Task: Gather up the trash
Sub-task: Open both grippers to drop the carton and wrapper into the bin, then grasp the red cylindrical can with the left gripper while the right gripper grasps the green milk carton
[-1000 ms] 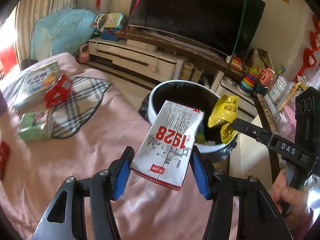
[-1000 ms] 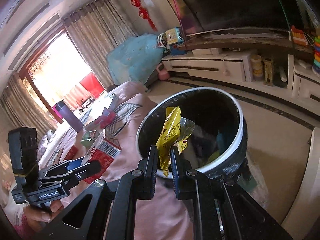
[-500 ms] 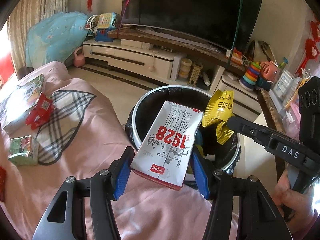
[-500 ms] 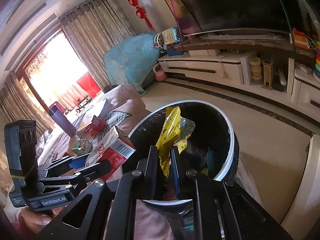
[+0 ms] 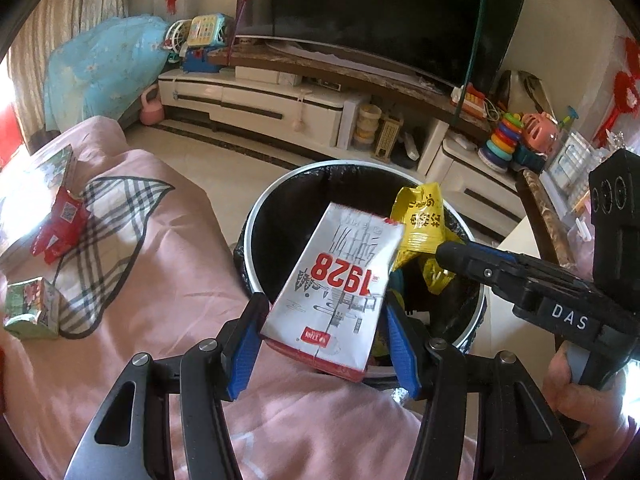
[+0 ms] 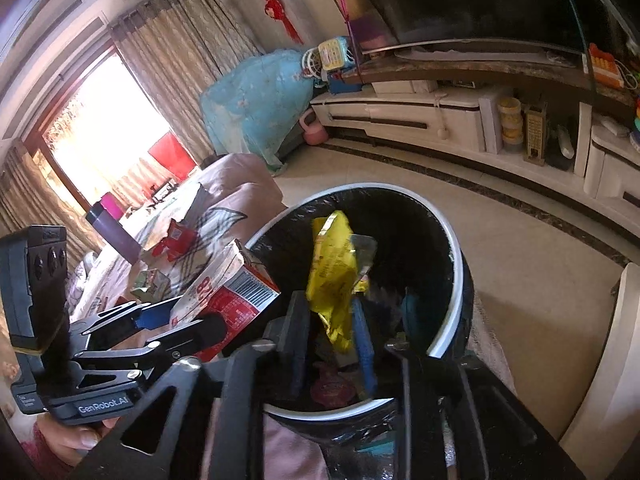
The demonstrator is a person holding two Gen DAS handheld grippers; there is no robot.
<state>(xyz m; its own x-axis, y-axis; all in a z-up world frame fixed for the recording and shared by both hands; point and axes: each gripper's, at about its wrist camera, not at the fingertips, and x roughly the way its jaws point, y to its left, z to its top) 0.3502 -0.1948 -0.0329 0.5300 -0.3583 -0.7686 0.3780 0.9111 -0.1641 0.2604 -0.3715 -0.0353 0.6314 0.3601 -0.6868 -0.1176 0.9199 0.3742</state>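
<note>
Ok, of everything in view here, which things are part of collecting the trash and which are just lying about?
Part of the job:
- milk carton, held by the left gripper
- yellow wrapper, between the opening jaws of the right gripper
- trash bin
- red wrapper and green carton, probably next

Lying about:
- television
- stacking toy
- pink kettlebell

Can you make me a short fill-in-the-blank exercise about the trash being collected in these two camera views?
1. The left gripper holds a white carton printed with the number ____.
2. The wrapper between the opening jaws of the right gripper is ____ in colour.
3. Both items hang over a round bin lined with a ____ bag.

Missing words: 1928; yellow; black
</note>
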